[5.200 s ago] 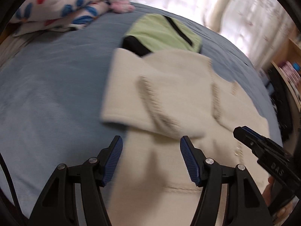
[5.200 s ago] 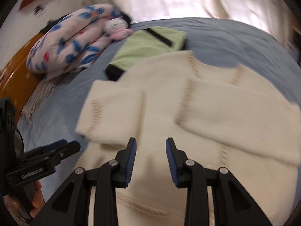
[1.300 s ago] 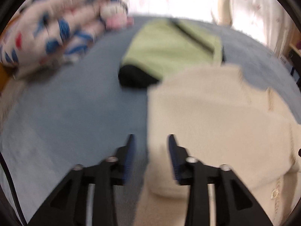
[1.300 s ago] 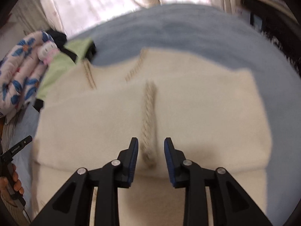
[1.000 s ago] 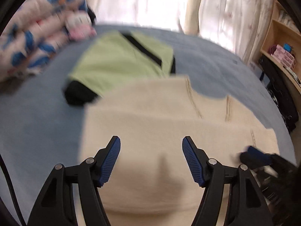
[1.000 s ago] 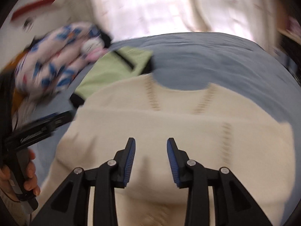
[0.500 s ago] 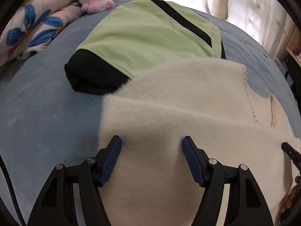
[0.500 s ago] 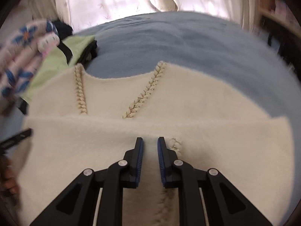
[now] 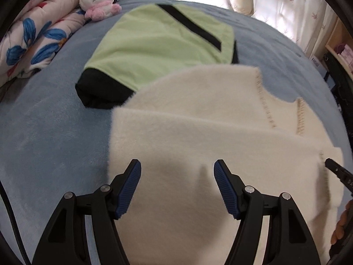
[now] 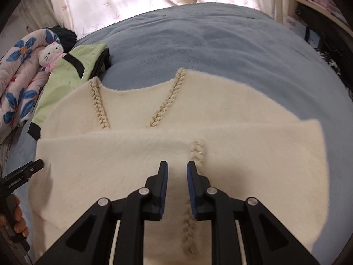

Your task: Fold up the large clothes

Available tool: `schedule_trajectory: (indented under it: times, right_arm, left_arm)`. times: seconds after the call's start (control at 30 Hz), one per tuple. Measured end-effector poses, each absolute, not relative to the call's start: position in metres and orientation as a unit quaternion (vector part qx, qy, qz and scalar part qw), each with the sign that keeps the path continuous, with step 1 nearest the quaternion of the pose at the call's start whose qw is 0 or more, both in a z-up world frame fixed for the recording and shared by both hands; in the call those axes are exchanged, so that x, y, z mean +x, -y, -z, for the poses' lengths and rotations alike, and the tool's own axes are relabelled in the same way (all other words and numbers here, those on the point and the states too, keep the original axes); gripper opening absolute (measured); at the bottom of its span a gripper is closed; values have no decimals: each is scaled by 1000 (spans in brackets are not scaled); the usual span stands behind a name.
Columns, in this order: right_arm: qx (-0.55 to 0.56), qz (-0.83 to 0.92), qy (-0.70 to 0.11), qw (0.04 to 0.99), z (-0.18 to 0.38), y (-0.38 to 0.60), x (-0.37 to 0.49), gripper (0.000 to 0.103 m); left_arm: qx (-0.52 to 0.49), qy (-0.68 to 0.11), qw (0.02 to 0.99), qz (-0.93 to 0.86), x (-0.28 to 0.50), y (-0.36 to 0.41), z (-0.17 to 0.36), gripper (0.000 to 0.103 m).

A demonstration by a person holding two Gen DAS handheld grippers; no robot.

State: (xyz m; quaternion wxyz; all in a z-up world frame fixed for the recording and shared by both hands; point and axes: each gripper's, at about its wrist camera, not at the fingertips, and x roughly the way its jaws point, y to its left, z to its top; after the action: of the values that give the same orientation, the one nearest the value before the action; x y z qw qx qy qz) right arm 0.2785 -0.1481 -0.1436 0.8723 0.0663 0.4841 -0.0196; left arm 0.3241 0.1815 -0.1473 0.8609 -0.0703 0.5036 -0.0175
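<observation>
Looking along your left gripper [image 9: 177,176], you have its jaws spread wide over the cream sweater [image 9: 216,145], holding nothing; the fuzzy fabric lies directly under and ahead of both fingers, with its left edge just beyond the left finger. Your right gripper [image 10: 177,177] sits lower over the sweater's middle, jaws nearly closed with only a narrow gap, and you cannot tell whether any fabric is pinched there. A braided trim line [image 10: 196,152] runs just beside its right finger. The sweater lies folded across the blue bedspread [image 10: 209,44], its upper layer's edge crossing ahead of both grippers. Its far corner overlaps the folded green garment [image 9: 158,42]. A plush toy [image 9: 99,2] rests against the floral quilt [image 9: 33,35] beyond.
</observation>
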Motion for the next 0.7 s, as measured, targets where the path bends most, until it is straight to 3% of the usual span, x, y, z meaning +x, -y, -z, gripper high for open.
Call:
schedule_trajectory:
  times: [0.7]
  right_arm:
    - [42,7,-455,890,64,140,190,18]
  left_arm:
    - [-17,-464,885,19,235,-163,50,67]
